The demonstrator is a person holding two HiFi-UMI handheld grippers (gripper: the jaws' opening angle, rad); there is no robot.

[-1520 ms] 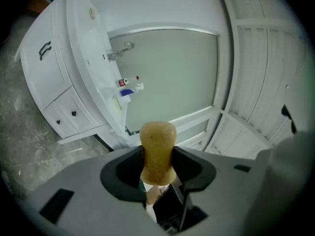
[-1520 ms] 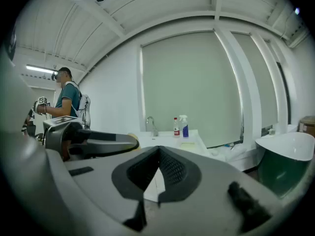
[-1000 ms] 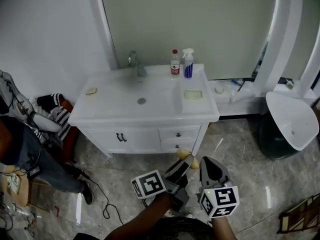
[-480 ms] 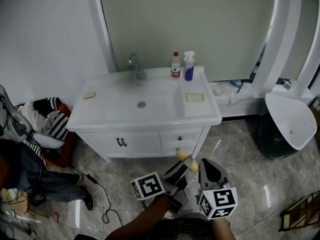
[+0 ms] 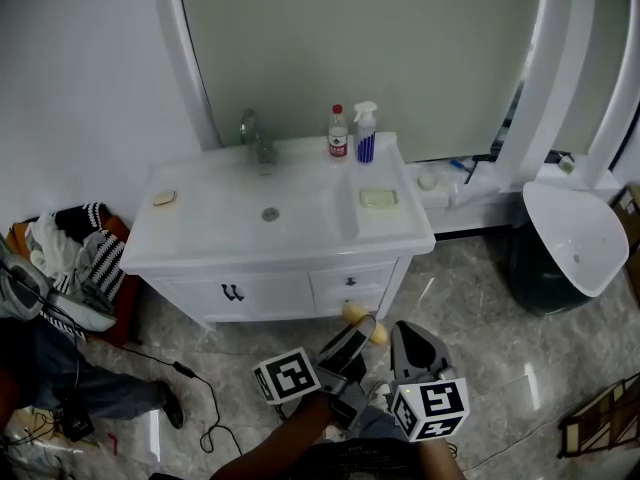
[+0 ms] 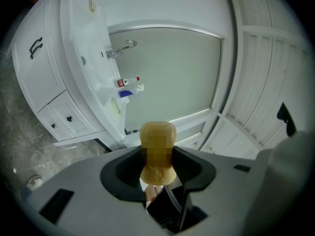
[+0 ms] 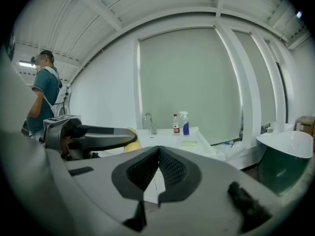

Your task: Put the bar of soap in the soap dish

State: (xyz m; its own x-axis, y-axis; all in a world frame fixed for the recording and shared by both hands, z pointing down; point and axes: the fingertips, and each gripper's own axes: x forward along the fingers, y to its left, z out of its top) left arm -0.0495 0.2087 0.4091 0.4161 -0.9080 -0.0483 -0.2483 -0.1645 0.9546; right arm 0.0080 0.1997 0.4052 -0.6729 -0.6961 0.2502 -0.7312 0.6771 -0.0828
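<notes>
1. Both grippers sit lower in the head view than a second ago, and the white vanity (image 5: 215,230) has drifted left and looms slightly larger, so the approach appears to be on.
2. Nearest, the left gripper (image 5: 352,336) pinches the yellow bar of soap (image 6: 157,141) across its middle, with one rounded end poking out past the pads. The right gripper (image 7: 158,154) is pressed together on nothing.
3. By its look the soap is light and stiff but slick, with a surface that dents easily, so a firm but not crushing hold on the broad faces seems wise. A mark stamped into it cannot be read.
4. Black-and-white square patterns on the marker cubes (image 5: 430,408) carry no words.
5. Farther off, on the vanity's right side, lies a pale green soap dish (image 5: 378,197) — probably the target — well apart from the soap.
6. Behind it stand a red-labelled bottle (image 5: 338,133) and a spray bottle (image 5: 365,133) — the print on both is too small to read.
</notes>
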